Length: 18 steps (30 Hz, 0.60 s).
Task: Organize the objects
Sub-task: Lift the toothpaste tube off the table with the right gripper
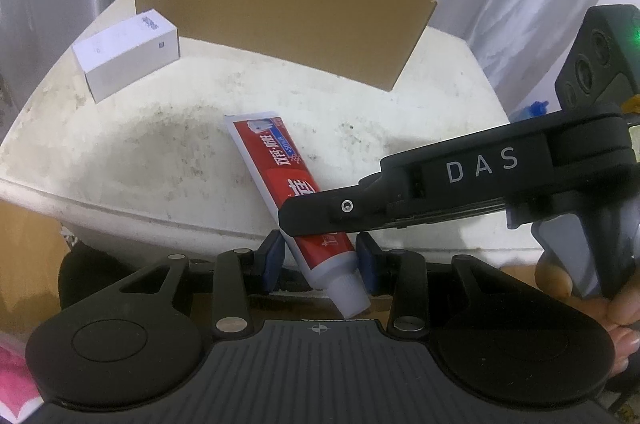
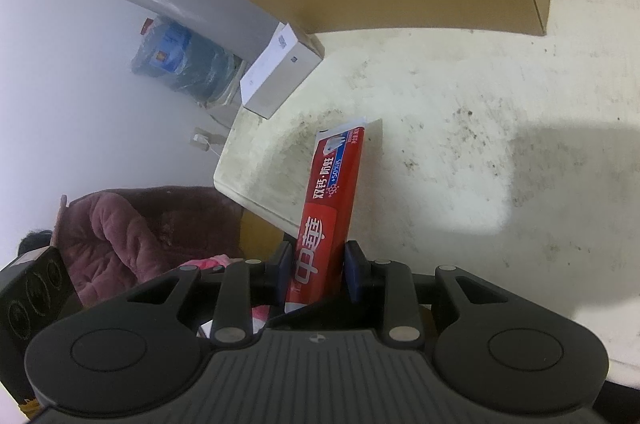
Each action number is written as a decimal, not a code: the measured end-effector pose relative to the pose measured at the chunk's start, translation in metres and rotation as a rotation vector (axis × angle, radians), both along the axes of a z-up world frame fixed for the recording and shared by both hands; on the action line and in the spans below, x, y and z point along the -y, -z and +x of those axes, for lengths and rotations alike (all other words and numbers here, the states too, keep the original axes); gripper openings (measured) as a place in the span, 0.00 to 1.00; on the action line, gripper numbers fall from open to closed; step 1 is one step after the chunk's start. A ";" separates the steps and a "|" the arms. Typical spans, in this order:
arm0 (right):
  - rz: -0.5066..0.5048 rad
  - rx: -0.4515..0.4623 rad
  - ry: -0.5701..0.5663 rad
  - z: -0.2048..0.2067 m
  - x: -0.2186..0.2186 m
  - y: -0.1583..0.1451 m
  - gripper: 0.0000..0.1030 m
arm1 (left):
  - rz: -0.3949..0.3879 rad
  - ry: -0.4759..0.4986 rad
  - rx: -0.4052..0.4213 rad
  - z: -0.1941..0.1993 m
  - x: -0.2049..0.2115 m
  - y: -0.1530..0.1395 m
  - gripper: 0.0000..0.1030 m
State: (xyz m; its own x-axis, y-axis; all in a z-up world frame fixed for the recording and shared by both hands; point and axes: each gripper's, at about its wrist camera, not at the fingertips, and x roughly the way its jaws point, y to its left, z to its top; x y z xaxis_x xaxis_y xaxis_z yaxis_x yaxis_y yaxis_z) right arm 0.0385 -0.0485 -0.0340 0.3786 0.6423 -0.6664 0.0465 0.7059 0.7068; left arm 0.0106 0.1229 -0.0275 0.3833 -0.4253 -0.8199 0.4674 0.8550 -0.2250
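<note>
Here the white, stained worktop (image 1: 168, 152) fills most of both views, its front edge just ahead of the cameras. At its far side stands an open cardboard box (image 1: 280, 20), flaps up, with something barely visible inside. Just left of the box sits a small white carton (image 1: 126, 54), close to the worktop's left edge. Beyond that edge, in the right wrist view, are a dark red cushioned seat (image 2: 132, 228) and a blue water bottle (image 2: 180, 60) on the floor. A red and white toothpaste tube (image 1: 298, 192) is held over the worktop's near edge, crimped end toward the box, white cap toward the cameras. The left hand-held gripper (image 1: 320, 266) is clenched on the tube near its cap. The right hand-held gripper (image 2: 318, 270) is clenched on the tube's red middle, reaching in from the right.
</note>
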 end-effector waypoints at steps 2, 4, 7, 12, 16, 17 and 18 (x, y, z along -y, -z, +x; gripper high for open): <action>0.000 0.006 0.000 0.001 -0.001 -0.002 0.30 | -0.002 0.000 0.011 0.000 -0.001 -0.002 0.37; -0.002 0.014 -0.002 0.001 -0.001 -0.006 0.30 | -0.010 -0.002 0.023 0.000 -0.002 -0.004 0.37; -0.003 0.033 -0.004 0.003 -0.003 -0.012 0.30 | -0.012 -0.003 0.045 -0.001 -0.003 -0.010 0.37; 0.004 0.067 -0.011 0.008 -0.004 -0.022 0.30 | 0.001 0.000 0.093 0.000 -0.003 -0.022 0.37; 0.006 0.109 -0.016 0.013 -0.006 -0.036 0.30 | 0.004 0.004 0.144 0.002 -0.004 -0.036 0.37; 0.007 0.121 -0.015 0.015 -0.005 -0.041 0.30 | 0.004 0.006 0.159 0.003 -0.003 -0.040 0.37; 0.008 0.133 -0.014 0.017 -0.005 -0.045 0.30 | 0.003 0.009 0.175 0.004 -0.003 -0.045 0.37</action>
